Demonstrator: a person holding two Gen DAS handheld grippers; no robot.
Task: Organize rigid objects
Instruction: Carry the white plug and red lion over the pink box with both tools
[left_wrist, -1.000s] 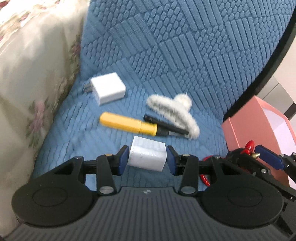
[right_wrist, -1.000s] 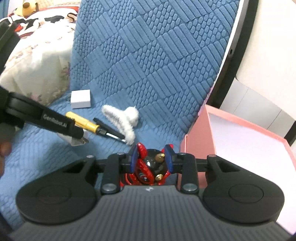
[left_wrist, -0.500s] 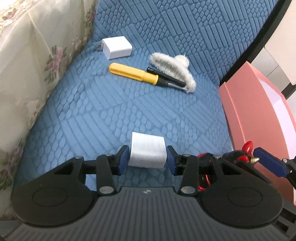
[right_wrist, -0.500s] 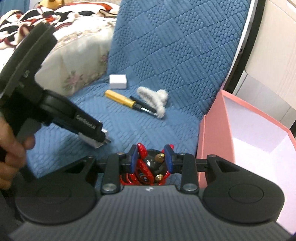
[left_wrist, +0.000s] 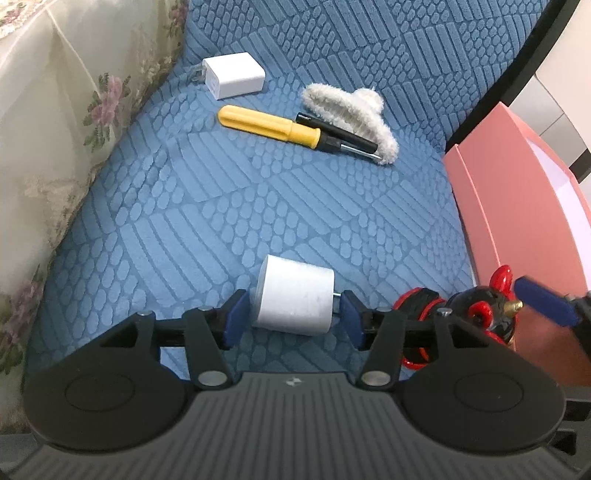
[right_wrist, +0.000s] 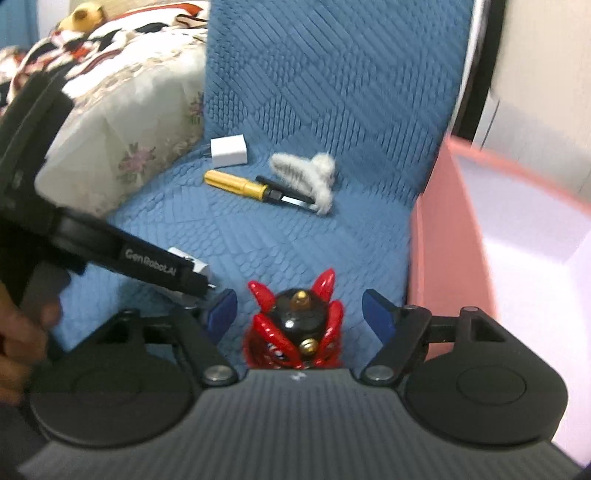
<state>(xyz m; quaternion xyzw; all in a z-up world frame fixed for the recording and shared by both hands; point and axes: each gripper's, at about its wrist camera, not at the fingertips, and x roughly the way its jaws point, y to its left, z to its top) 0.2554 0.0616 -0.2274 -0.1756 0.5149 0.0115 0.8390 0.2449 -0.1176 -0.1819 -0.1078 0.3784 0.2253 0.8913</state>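
- Both pairs of jaws are opening at this moment, low in each frame, over the blue quilted seat cushion (left_wrist: 295, 206).
- Left gripper (left_wrist: 293, 314): the white plug-in charger block (left_wrist: 295, 301) sits between the blue pads at lower centre, a sliver of gap on the left side and its metal prongs pointing at the right pad. It looks released, resting on the cushion.
- Right gripper (right_wrist: 295, 312): jaws spread wide, clear of the glossy red-and-black horned figurine (right_wrist: 295, 332) standing between them at lower centre. Nothing gripped here.
- Upper part of the left wrist view: a second white charger block (left_wrist: 236, 74), a yellow-handled screwdriver (left_wrist: 273, 125), a black pen (left_wrist: 336, 133) and a fluffy white hair claw (left_wrist: 351, 107), bunched together.
- The open pink cardboard box (right_wrist: 436, 236) stands at the right edge, beside the cushion.
- Risk one: the soft, sloped cushion. The figurine could tip or roll once the pads are gone.
- Risk two: the two grippers sit very close; a careless pull-back may knock the charger or the figurine.
- Risk three: the prongs could snag the right pad as the left gripper lifts away.
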